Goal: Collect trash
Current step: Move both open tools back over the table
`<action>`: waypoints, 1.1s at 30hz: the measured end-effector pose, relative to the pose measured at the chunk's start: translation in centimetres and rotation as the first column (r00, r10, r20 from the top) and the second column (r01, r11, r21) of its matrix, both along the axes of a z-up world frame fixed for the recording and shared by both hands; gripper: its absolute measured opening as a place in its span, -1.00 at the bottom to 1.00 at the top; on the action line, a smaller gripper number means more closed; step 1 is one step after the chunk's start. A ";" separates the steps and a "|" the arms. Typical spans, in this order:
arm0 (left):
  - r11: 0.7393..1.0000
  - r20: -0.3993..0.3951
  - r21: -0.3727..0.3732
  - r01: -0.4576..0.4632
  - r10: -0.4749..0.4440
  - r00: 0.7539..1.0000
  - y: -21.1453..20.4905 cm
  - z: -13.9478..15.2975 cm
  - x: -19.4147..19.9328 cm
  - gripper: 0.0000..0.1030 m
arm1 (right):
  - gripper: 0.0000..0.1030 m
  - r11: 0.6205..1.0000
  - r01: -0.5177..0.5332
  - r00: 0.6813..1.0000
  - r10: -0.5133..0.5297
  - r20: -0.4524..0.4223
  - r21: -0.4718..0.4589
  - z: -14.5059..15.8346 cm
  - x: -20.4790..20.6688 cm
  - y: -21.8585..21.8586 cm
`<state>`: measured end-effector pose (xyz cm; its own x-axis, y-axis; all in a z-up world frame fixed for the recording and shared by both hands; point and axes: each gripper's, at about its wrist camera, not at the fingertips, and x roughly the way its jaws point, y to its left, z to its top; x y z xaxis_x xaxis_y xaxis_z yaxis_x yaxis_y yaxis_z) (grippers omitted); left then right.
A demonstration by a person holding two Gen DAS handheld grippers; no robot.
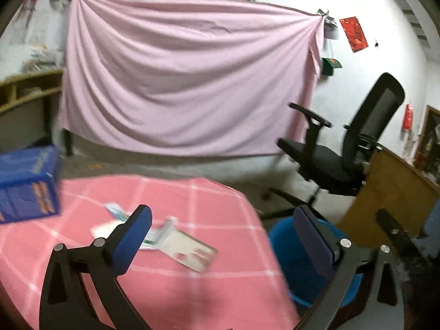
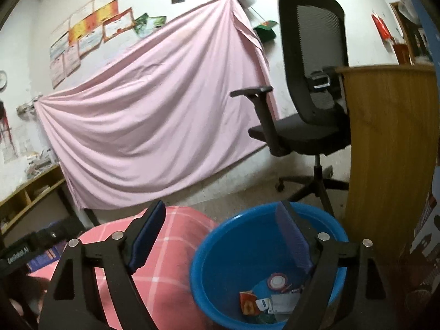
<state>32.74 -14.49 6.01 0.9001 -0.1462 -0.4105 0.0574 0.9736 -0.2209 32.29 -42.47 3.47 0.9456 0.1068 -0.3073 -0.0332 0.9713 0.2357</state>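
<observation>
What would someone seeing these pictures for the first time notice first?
Probably the big pink sheet draped across the back wall. Next, the pink checked tablecloth in the foreground with flat packets lying on it, and the blue basin beside the table, already holding some wrappers. A black office chair stands behind the basin.

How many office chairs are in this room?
1: a black mesh-backed office chair stands on the floor by the pink sheet, behind the blue basin. Others may be outside view.

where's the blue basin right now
In the right wrist view the blue basin sits low at centre-right, beside the pink checked tablecloth, under the open right gripper, with the office chair behind.
</observation>
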 end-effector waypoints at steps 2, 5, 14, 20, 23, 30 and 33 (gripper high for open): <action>0.999 0.026 0.022 -0.030 0.029 0.999 1.2 -0.1 -0.5 0.96 | 0.93 1.000 -0.011 1.000 0.011 0.029 -0.004 0.4 -0.1 0.8; 0.998 0.059 0.027 -0.057 0.055 0.997 3.0 -0.3 -1.4 0.96 | 1.00 0.999 -0.039 0.995 0.041 0.086 -0.015 1.0 -0.6 2.0; 0.991 0.170 0.035 -0.129 0.121 0.978 6.8 -0.5 -4.3 0.96 | 1.00 0.987 -0.126 0.959 0.146 0.243 -0.095 2.3 -2.6 6.2; 0.983 0.213 0.056 -0.172 0.157 0.964 9.4 -0.9 -6.0 0.96 | 1.00 0.973 -0.173 0.935 0.211 0.287 -0.150 2.6 -3.3 8.9; 0.979 0.220 0.070 -0.190 0.170 0.961 10.6 -1.3 -6.7 0.96 | 1.00 0.965 -0.194 0.926 0.240 0.292 -0.179 2.6 -3.2 10.4; 0.973 0.236 0.107 -0.204 0.174 0.956 13.0 -2.7 -7.8 0.96 | 1.00 0.935 -0.262 0.904 0.325 0.277 -0.241 1.9 -2.9 13.6; 0.972 0.208 0.131 -0.194 0.164 0.964 14.0 -3.5 -7.5 0.96 | 1.00 0.919 -0.289 0.897 0.358 0.259 -0.269 1.5 -2.8 15.1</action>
<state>25.19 -0.49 2.46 0.9704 0.0743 -0.2299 -0.0937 0.9928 -0.0744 29.50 -27.38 4.97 0.9201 0.3856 -0.0691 -0.3893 0.9197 -0.0515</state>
